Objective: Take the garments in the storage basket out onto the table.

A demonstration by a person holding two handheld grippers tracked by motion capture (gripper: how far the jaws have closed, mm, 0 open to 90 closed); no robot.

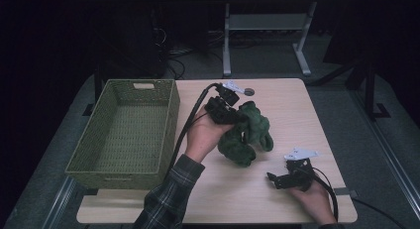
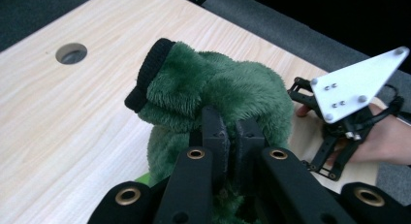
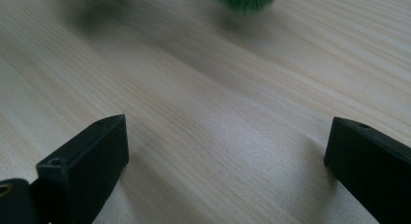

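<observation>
A green fuzzy garment (image 1: 246, 134) lies bunched near the middle of the wooden bench (image 1: 297, 110), a black ribbed cuff (image 2: 148, 73) showing at one end; the left gripper (image 1: 235, 115) has its jaws clenched on the green pile, pressed close together with fabric pinched between them, held by the left hand (image 1: 204, 132) in a plaid sleeve (image 1: 166, 197); the right gripper (image 1: 274, 179) rests low near the bench's front right corner, well apart from the garment, its jaws spread wide over bare wood and grasping nothing; a woven green basket (image 1: 170, 125) stands along the bench's left edge, just beside the left forearm; a round hole (image 1: 248, 91) sits near the far edge.
</observation>
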